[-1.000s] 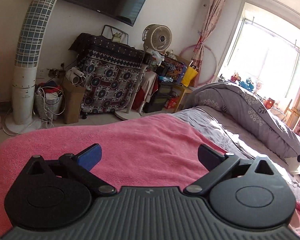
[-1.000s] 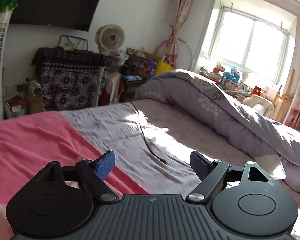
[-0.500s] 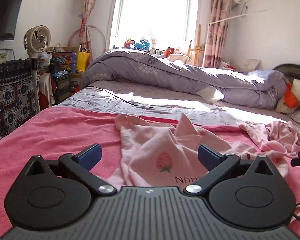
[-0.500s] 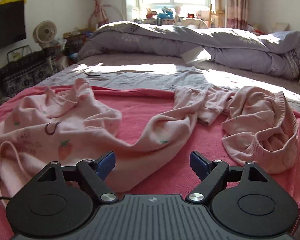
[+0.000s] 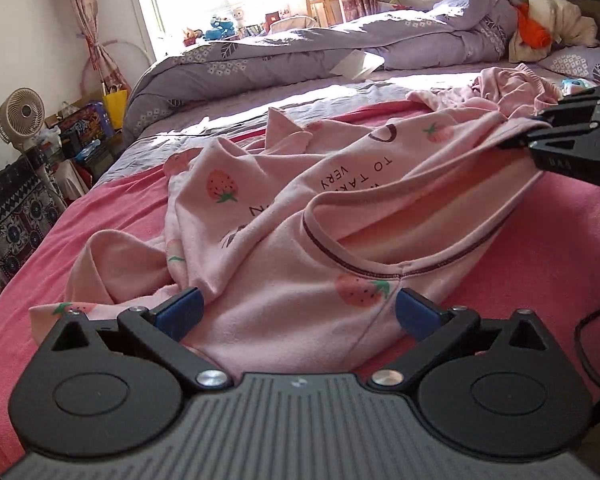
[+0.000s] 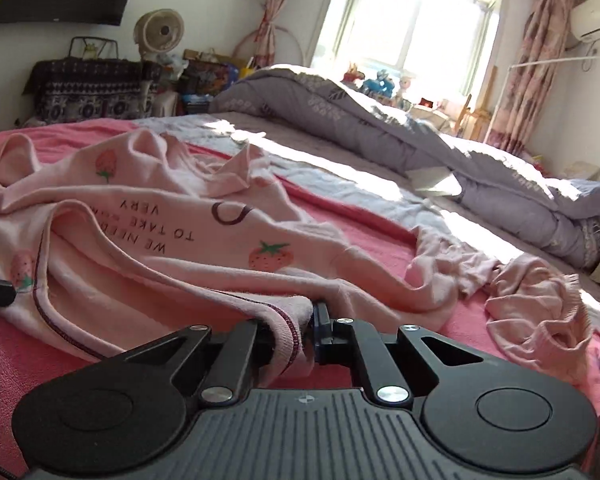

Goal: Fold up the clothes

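My right gripper (image 6: 300, 326) jaws pinch the pink strawberry-print cotton shirt (image 5: 300, 216) collar; my left gripper (image 5: 296, 314) jaws gape wide at six o'clock, perhaps touching it.

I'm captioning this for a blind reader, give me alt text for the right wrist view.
The right tongs are shut on the neckline edge of a pink strawberry-print shirt that lies crumpled on a pink blanket over a bed. A second pink garment lies to the right, a grey quilt behind.
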Demonstrator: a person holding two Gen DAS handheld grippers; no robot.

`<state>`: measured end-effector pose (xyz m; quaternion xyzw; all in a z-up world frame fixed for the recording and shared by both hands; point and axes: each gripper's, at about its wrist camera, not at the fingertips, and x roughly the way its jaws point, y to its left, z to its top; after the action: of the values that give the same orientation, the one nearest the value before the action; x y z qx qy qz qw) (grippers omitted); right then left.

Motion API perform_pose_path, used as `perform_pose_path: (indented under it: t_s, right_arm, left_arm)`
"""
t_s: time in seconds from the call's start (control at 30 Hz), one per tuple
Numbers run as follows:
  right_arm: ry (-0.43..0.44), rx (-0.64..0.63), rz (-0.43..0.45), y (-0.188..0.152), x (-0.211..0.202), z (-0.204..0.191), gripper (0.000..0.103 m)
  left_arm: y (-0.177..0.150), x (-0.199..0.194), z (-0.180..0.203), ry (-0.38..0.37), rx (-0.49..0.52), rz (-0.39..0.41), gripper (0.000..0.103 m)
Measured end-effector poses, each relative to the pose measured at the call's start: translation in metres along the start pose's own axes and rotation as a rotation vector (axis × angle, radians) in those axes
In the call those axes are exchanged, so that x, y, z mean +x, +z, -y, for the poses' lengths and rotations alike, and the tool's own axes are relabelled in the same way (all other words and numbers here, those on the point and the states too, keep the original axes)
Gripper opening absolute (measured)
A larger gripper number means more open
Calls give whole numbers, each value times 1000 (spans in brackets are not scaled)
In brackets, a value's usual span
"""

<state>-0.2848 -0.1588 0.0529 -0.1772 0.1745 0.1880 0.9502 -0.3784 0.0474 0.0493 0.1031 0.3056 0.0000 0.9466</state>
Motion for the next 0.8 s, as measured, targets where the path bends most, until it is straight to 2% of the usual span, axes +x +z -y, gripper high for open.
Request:
perform_pose_path:
  t_s: [0.13, 0.2, 0.27, 0.33, 0.37, 0.4, 0.47, 0.53, 0.63, 0.7, 0.8]
  right_arm:
    - [-82, 27, 102, 6, -47, 25, 10]
    - [-83, 28, 109, 2, -61, 30, 10]
    - [-72, 37, 79, -6, -61, 30, 10]
    - [-59, 54, 43, -16, -57, 29, 10]
    - [-51, 69, 24, -22, -55, 28, 10]
    - [-44, 85, 11, -26, -54, 27, 10]
    - [-37, 109, 8, -31, -56, 25, 10]
    - [-37, 117, 21, -32, -60, 24, 10]
    - [-51, 126, 49, -33, -67, 24, 10]
    - [-57, 149, 64, -34, -73, 24, 10]
    - [-37, 172, 73, -40, -83, 23, 11]
  left_arm:
    - [4, -13, 9, -117, -50, 31, 103]
    - [7, -16, 13, -185, -113, 44, 103]
    - [10, -13, 17, -235, -200, 53, 103]
    - [14, 1, 22, -161, -265, 31, 103]
    - [15, 11, 27, -91, -261, 4, 103]
    - [16, 22, 32, -8, -238, -30, 103]
    - [12, 37, 48, 111, -142, -70, 103]
    - [5, 32, 60, 159, -85, -25, 103]
    - [-1, 17, 53, 210, -75, -19, 103]
    - [-6, 10, 44, 280, -68, -27, 103]
    - [-13, -6, 22, 267, -107, -43, 103]
